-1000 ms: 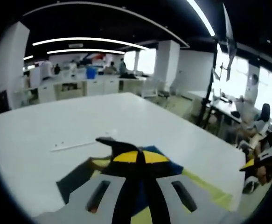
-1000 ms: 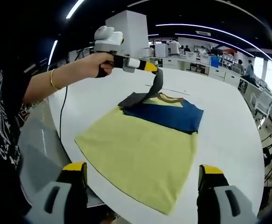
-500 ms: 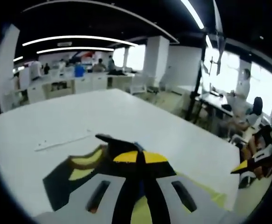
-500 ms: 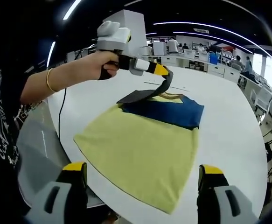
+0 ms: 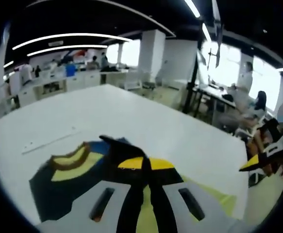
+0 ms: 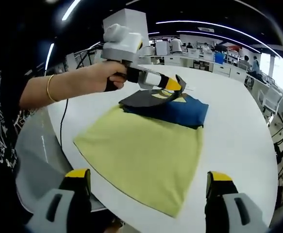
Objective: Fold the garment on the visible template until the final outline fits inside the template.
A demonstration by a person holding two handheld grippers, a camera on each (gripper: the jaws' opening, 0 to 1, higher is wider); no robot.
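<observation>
Two yellow-tipped jaws of the right gripper [image 6: 148, 187] stand wide apart at the bottom of the right gripper view, with nothing between them, held off the near edge of the round white table [image 6: 238, 136]. Just beyond them lies the yellow and navy blue cloth garment [image 6: 146, 150], spread flat on the tabletop: its pale yellow body is nearest, its navy band and yellow collar at the far end. Over that far end a person's hand [image 6: 107, 75], with a gold bangle [image 6: 49, 87] on the wrist, holds the left gripper [image 6: 176, 86], whose jaws are pinched together on a dark grey flap of the garment [image 6: 143, 98], lifted and drawn across the collar area.

In the left gripper view the left gripper [image 5: 145, 163] shows its yellow tips closed together with dark cloth gripped between them, the collar [image 5: 69, 161] lying just beside on the left. Further off on the table rests a thin white strip [image 5: 48, 141], and past it an office with white desks [image 5: 78, 81]
</observation>
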